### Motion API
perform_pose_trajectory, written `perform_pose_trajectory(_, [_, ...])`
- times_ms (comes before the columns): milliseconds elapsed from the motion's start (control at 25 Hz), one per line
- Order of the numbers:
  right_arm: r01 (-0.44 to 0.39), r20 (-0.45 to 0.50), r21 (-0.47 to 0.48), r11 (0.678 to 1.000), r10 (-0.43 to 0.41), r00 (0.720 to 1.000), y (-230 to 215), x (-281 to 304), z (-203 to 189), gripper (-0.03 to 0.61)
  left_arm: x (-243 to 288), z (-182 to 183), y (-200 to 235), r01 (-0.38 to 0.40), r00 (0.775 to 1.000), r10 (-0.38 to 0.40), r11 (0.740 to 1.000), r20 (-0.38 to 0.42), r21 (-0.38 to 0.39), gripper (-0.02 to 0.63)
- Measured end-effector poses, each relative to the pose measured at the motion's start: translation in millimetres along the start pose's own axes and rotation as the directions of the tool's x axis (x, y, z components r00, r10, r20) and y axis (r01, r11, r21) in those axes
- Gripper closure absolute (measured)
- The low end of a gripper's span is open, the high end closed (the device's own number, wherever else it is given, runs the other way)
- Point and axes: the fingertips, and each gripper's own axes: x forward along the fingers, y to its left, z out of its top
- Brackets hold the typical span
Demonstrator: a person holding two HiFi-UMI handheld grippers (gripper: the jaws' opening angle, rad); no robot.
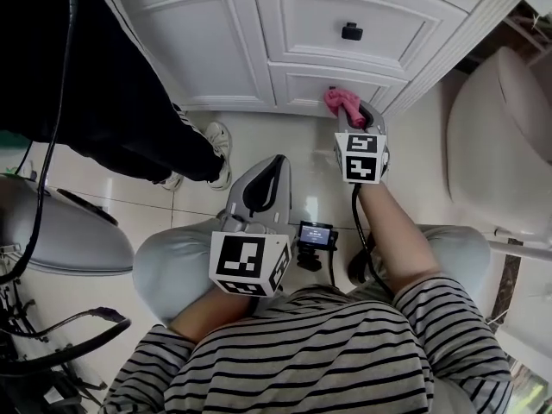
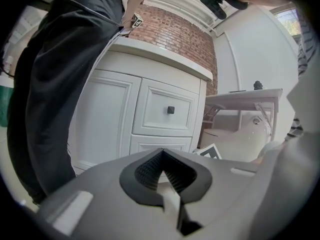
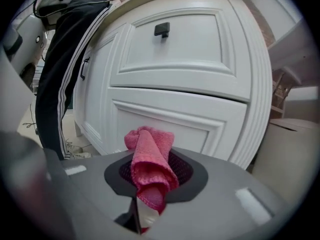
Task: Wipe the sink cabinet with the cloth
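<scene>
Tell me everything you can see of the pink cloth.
The cloth is pink-red with a knitted, waffle-like weave, and is bunched into a soft folded wad. It is pinched between the fingers of the right gripper, and its free end sticks up past them. It is held just in front of the lower part of the white cabinet; whether it touches the cabinet cannot be told.

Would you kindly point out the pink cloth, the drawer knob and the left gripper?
pink cloth (image 3: 150, 159): right gripper view, bunched middle fold.
drawer knob (image 1: 351, 31): head view, the knob's centre.
left gripper (image 2: 161, 155): left gripper view, where its closed tips meet.
</scene>
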Motion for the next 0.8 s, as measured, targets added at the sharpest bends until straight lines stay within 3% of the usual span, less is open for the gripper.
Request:
perform_pose_trajectory(240, [0.126,-0.062,0.049,0.991,-0.123,0.990,-57.2,-1.2,-21.5,0.489,4.3,-6.9,-5.1,-0.007,1.000,0.007,1.000,-0.017,0.025,0.620])
perform_pose_trajectory(480, [0.269,-0.158,0.162,0.949,-0.244,0.957,-97.6,-30.7,-52.2,0.489,-2.3,1.1,-8.7,-0.001,1.000,0.001,1.000,0.006,0.024,0.620])
perform_pose_trajectory(560, [0.219,-0.139,0.236,0.947,-0.190,0.972,-76.0,-32.0,-53.0,0.489,-5.2,1.0,-4.2,-0.009,1.000,0.009,1.000,0.007,0.015,0.620])
perform_pose_trajectory(640, [0.086,-0.086,0.255,0.963,-0.066,0.994,-26.2,-23.3,-46.1,0.488,-8.1,-1.1,3.2,-0.023,1.000,0.023,1.000,0.003,-0.008,0.620])
perform_pose_trajectory(720, [-0.066,-0.039,0.204,0.977,0.075,0.996,32.3,-6.0,-35.5,0.488,-10.0,-1.9,8.8,-0.032,1.000,0.032,0.999,0.001,-0.027,0.620])
perform_pose_trajectory(800, [-0.193,-0.021,0.138,0.971,0.198,0.980,82.5,16.7,-26.7,0.488,-10.6,-2.1,10.7,-0.033,0.999,0.033,0.999,0.002,-0.027,0.620])
